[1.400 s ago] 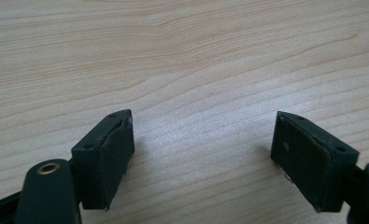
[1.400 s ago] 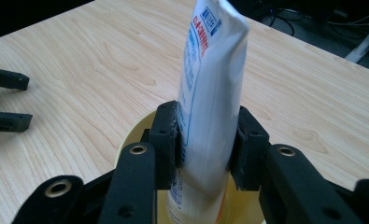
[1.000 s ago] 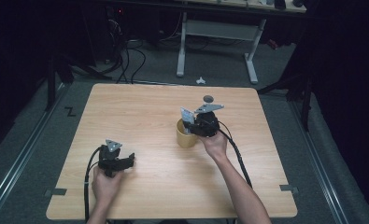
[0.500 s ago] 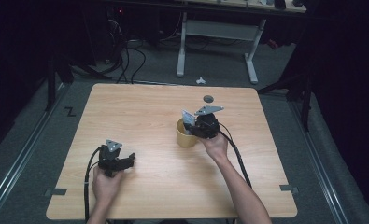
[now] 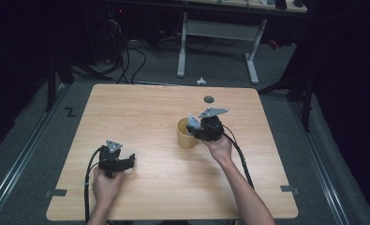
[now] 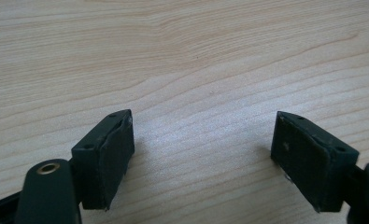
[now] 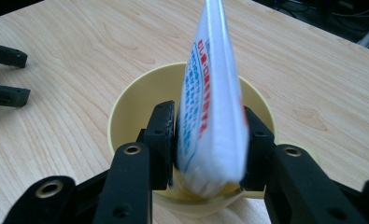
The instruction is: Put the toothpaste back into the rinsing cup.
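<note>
In the high view, the right tongs (image 5: 197, 127) are gripping a white tube (image 5: 193, 121) over the yellow cup (image 5: 185, 135), which is standing right of centre on the worktop (image 5: 140, 108). The left tongs (image 5: 126, 161) are lying at lower left.

In the left gripper view, the jaws are gaping wide over bare wood.

In the right gripper view, the jaws are clamping the tube (image 7: 210, 107), tilted over the cup (image 7: 131, 100) at centre frame.
</note>
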